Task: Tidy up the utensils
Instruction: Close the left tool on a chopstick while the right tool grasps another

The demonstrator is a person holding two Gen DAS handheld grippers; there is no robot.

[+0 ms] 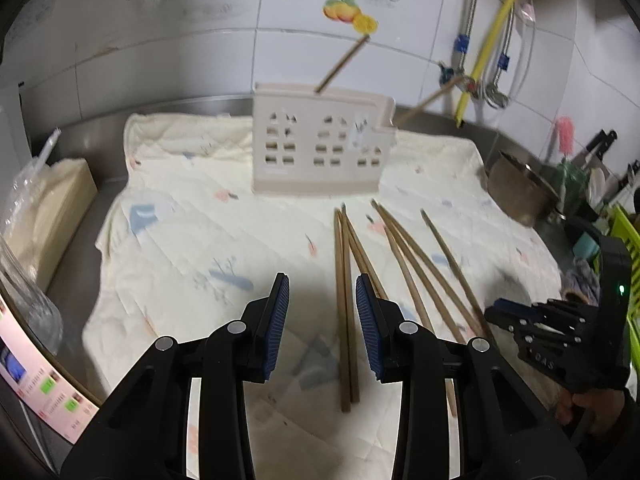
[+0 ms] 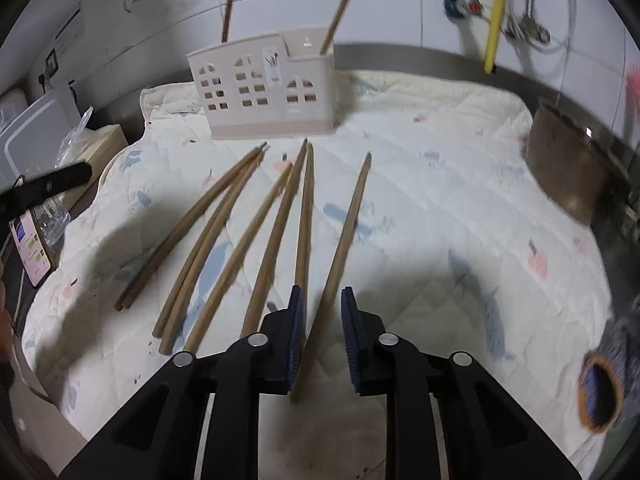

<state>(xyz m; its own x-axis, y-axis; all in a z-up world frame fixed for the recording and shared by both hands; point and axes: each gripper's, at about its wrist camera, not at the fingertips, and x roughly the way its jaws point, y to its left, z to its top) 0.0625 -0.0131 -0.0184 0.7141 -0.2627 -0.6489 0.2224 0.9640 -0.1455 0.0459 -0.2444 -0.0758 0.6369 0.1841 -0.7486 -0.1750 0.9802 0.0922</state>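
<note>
A beige utensil holder (image 1: 320,140) (image 2: 264,92) stands on a quilted cloth with two wooden chopsticks (image 2: 340,12) leaning out of it. Several more wooden chopsticks (image 1: 346,300) (image 2: 280,216) lie on the cloth in front of it. My left gripper (image 1: 322,320) is open and empty, with a pair of chopsticks lying between its fingers below. My right gripper (image 2: 322,336) is open, and the rightmost chopstick (image 2: 344,232) lies between its fingers; it also shows in the left wrist view (image 1: 532,320) at the right.
The cloth (image 1: 200,240) covers a metal counter. A metal pot (image 1: 520,188) (image 2: 568,160) stands at the right edge. A tissue pack and plastic bag (image 1: 48,208) sit at the left. Pipes and a yellow hose (image 1: 492,40) hang on the tiled wall.
</note>
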